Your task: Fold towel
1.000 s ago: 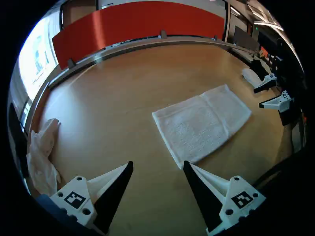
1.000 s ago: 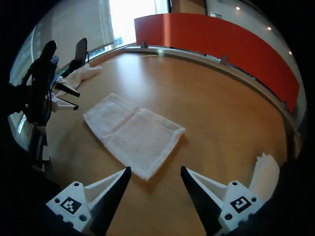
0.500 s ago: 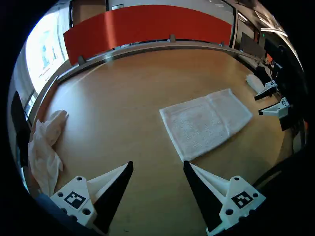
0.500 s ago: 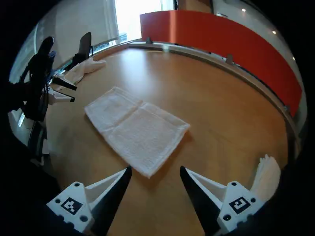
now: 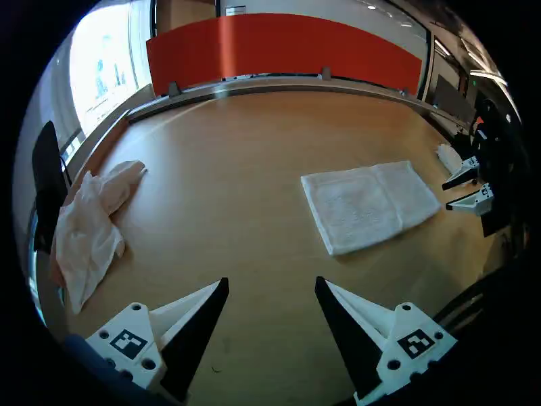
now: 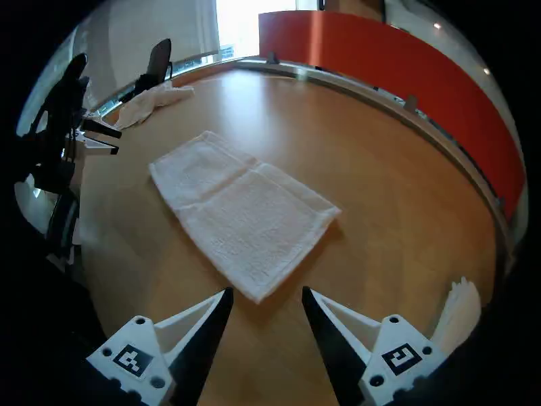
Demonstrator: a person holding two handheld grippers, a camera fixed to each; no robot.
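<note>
A white towel (image 5: 368, 203), folded flat into a rectangle, lies on the wooden table (image 5: 223, 169), off to the right of my left gripper (image 5: 270, 287). That gripper is open, holds nothing, and hovers over bare wood. In the right gripper view the towel (image 6: 240, 210) lies straight ahead. Its near corner reaches the gap between the tips of my right gripper (image 6: 265, 292), which is open and not pressing on it. The right gripper (image 5: 466, 189) also appears at the towel's far end in the left gripper view. The left gripper (image 6: 101, 139) shows at the far left of the right gripper view.
A crumpled cream cloth (image 5: 91, 223) lies near the table's left edge, beside a dark chair (image 5: 47, 176). A small stack of white folded cloth (image 6: 460, 318) sits to the right of my right gripper. A red partition (image 5: 284, 44) runs along the table's far edge.
The left gripper has swung left, away from the towel and toward the crumpled cloth. The right gripper has moved up to the towel's near corner, and its fingers stand slightly closer together.
</note>
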